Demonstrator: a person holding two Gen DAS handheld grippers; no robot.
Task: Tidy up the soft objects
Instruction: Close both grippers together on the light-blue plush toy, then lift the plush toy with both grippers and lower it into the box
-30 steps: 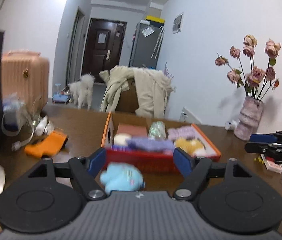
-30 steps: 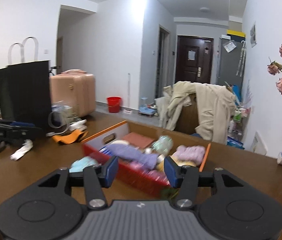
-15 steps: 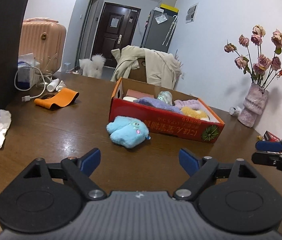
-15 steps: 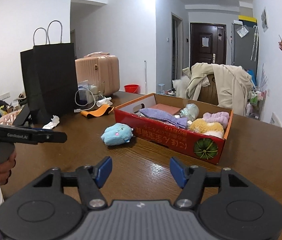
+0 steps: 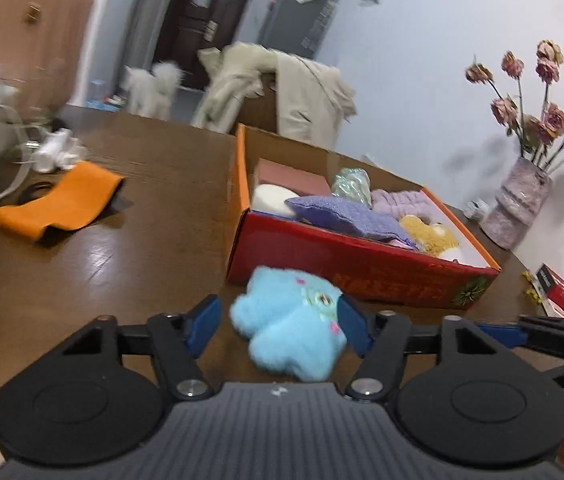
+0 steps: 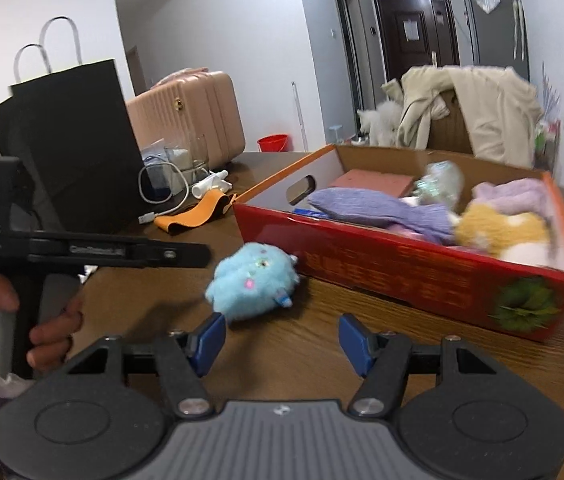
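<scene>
A light blue plush toy (image 5: 290, 320) lies on the brown table just in front of the red cardboard box (image 5: 342, 264). My left gripper (image 5: 278, 328) straddles the toy and its jaws are closing. The right pad touches the fur, while a gap shows at the left pad (image 5: 202, 324). My right gripper (image 6: 282, 340) hovers open over bare wood, with the blue plush toy (image 6: 252, 288) just ahead and to its left. The red box (image 6: 382, 264) holds a purple cloth, a yellow plush, a lilac fluffy item and other soft things.
An orange strap (image 5: 58, 204), cables and small white items lie at the left of the table. A black paper bag (image 6: 66, 152) stands there too. A vase of dried roses (image 5: 518, 208) and a small red box (image 5: 558, 292) sit on the right. Beyond the table are a coat-draped chair, a pink suitcase and a white dog.
Both grippers have dropped and pushed forward toward the box. The blue plush, half a second ago well ahead of the left gripper, now sits between its jaws, which have narrowed.
</scene>
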